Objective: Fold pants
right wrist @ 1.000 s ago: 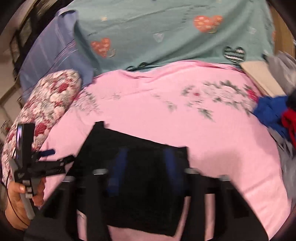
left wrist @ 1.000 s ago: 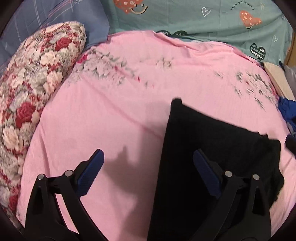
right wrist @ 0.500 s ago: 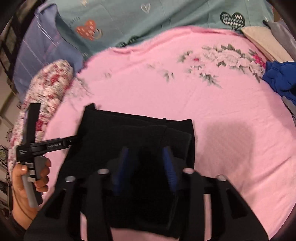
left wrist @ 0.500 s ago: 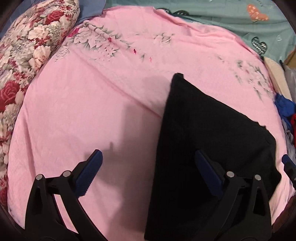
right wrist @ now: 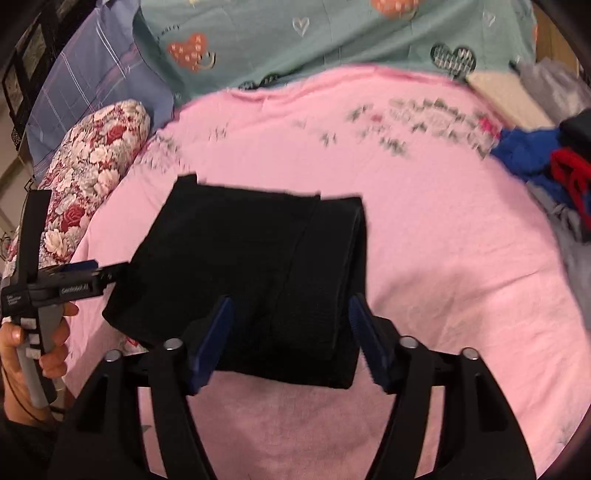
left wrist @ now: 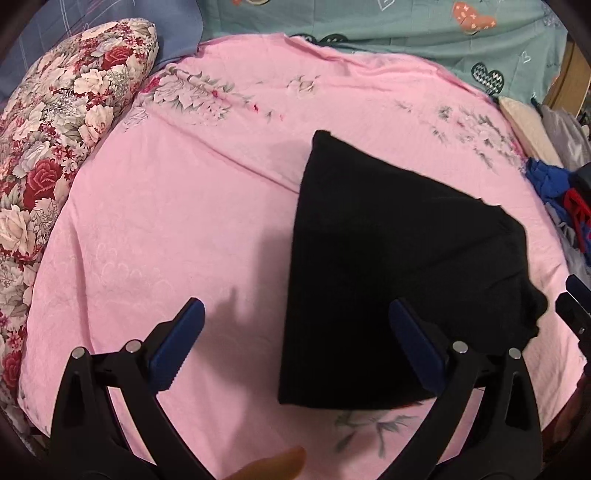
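The black folded fabric pants [right wrist: 255,273] lie flat on the pink flowered bed sheet [left wrist: 166,229], seemingly released after a fold. The right gripper [right wrist: 288,339] is opening, its jaws astride the near edge without pressing. The left gripper [left wrist: 295,343] gapes wide, one jaw over the pants. Open sheet lies left of it.

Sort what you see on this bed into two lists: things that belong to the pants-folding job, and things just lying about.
Part of the job:
- black pants, folded on the pink sheet
- right gripper, jaws opening over the pants
- left gripper, open

Just lying about:
- floral pillow
- blue and red clothes
- teal heart-print cover
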Demonstrator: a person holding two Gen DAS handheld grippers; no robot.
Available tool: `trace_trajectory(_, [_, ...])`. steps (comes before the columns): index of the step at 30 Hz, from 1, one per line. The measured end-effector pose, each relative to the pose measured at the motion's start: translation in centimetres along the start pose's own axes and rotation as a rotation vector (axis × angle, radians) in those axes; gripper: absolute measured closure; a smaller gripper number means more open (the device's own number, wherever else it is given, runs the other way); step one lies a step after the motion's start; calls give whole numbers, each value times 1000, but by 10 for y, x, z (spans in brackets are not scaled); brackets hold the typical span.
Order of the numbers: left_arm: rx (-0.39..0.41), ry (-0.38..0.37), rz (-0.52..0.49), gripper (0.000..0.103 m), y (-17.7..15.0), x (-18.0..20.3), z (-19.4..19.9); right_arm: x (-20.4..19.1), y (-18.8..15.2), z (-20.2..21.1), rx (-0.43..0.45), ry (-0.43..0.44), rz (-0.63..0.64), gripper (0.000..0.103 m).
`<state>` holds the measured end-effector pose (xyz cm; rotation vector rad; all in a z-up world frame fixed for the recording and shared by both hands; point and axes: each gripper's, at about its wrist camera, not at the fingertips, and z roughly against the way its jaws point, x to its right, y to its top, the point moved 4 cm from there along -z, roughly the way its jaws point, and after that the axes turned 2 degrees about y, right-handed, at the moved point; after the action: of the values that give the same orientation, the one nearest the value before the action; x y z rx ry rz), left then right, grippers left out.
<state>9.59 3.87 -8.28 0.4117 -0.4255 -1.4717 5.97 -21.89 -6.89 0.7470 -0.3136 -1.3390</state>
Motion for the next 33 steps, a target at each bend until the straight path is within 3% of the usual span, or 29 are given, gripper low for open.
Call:
trace_trajectory(3, [12,-2,-1,2,-3,4,7,-10,3,11,62,-68,36,17])
trace_trajectory(6, [9,-6,-34,2,-3,7,3,-18,2,9,56,-76,57,12])
trace_trajectory(9, [-73,-33,-34,2,5,6,-24,-10,2,-5,7,-120,44,11])
trace_trajectory(15, [-225,-183,11,2,31,10,-71,41,18,-50,-72,48,-219,11])
trace_trajectory(17, [-277,-239,11,3,34,14,-80,48,23,-64,-92,86,-254,11])
trace_trajectory(21, [-313,-265,-14,4,37,19,-84,42,26,-85,-145,103,-241,14])
trace_trajectory(24, [-332,-305,-25,27,36,26,-80,31,26,-88,-170,164,-237,31])
trace_trajectory(25, [-339,-343,-34,43,34,30,-76,29,26,-88,-173,170,-235,38])
trace_trajectory(28, [-308,-337,-67,57,35,36,-72,25,23,-89,-176,172,-225,45])
trace_trajectory(31, [-280,-327,-46,82,39,33,-64,26,22,-89,-175,181,-231,57])
trace_trajectory(33, [-247,-336,-59,83,45,36,-52,24,23,-86,-163,188,-235,64])
